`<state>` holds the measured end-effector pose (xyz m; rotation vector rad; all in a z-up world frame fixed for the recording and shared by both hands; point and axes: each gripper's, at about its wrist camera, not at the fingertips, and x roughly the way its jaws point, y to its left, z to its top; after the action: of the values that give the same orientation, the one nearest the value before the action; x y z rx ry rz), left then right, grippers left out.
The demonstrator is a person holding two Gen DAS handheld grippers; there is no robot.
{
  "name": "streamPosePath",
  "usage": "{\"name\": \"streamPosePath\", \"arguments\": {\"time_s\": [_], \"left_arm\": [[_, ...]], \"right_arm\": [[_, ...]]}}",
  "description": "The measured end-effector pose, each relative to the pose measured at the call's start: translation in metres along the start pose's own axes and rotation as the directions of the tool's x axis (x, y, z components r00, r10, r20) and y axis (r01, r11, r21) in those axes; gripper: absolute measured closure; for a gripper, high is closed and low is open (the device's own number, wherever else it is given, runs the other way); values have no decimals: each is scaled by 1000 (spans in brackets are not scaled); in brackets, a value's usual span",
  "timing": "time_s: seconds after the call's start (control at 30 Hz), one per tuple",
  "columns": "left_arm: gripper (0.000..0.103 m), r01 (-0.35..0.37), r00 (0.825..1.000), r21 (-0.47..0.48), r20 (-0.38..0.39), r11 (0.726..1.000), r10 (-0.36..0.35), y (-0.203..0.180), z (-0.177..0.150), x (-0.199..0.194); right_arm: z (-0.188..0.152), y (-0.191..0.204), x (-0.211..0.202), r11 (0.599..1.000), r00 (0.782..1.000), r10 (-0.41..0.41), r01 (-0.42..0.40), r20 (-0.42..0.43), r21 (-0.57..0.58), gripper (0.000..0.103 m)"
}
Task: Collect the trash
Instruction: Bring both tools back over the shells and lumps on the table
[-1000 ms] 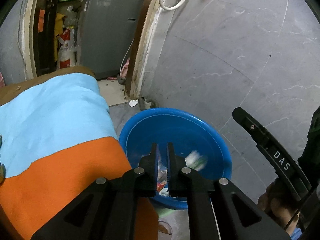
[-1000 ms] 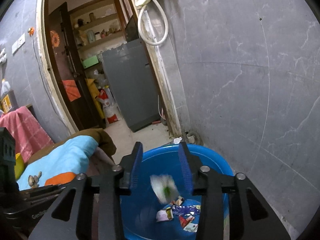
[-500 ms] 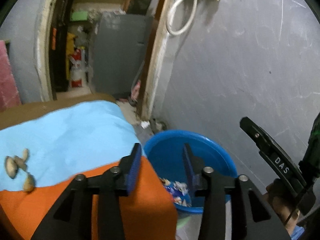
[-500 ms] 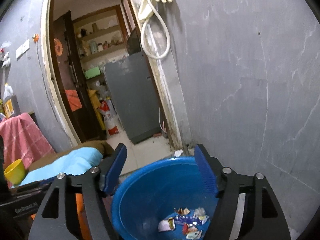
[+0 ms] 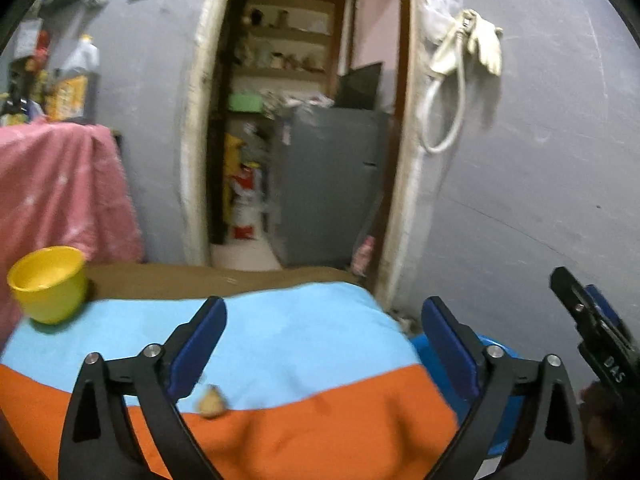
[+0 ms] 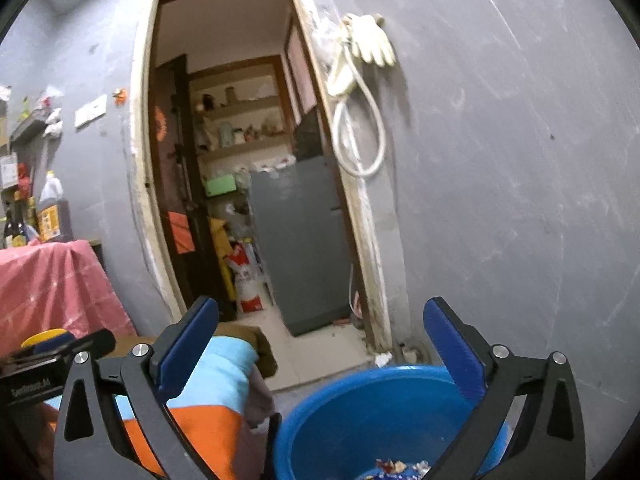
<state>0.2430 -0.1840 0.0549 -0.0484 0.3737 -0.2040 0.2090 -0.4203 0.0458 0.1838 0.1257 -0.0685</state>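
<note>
Left wrist view. Left gripper [image 5: 323,340]: jaws wide apart, nothing between them, hanging over the counter [image 5: 280,432], which is draped in a light-blue and orange cloth with a brown layer showing at the far edge. Small tan scrap [image 5: 211,400]: lying on the cloth at the seam of blue and orange, just inside the left finger; blurred, so kind uncertain, probably a shell or peel and likely the next piece of trash. Open stance judged as readiness to close on it. Yellow cup [image 5: 48,290]: upright at the far left of the counter, well apart from the scrap. Blue basin [image 5: 496,346]: only a sliver of rim visible past the counter's right edge, set low beside it, presumably so that trash drops straight in. Right gripper's black body at the right border, marked with letters.

Right wrist view. Right gripper [image 6: 321,342]: jaws wide apart and empty, held above the blue basin [image 6: 344,408]. Trash [image 6: 400,466]: scraps of wrapper lying at the basin's bottom, partly cut off by the frame edge. Basin on the floor, just beside the counter [image 6: 216,424]. Left gripper's black body at the lower left. Doorway behind, grey cabinet inside, hose and gloves hung on the wall. Task judged part done: some trash in the basin, at least one scrap left on the counter.
</note>
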Motion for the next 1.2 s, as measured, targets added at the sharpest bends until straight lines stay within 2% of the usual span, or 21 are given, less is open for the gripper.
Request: {"name": "streamPosePath", "arguments": {"time_s": [0.17,0.47,0.77,1.2], "left_arm": [[3,-110,992,3,60,994,110,21,5,-17],[3,-220,968,-21,118,975,221,67,10,-43],[2,-295,946,-62,124,954,300,104,9,-59],[2,-376,908,-131,145,917,393,152,-5,-80]], "right_arm": [[2,24,-5,999,997,40,-39,59,-30,0],[4,71,-13,990,978,130,-121,161,-67,0],[-1,113,-18,974,952,219,-199,212,-113,0],[-12,160,-19,941,926,313,-270,213,-205,0]]}}
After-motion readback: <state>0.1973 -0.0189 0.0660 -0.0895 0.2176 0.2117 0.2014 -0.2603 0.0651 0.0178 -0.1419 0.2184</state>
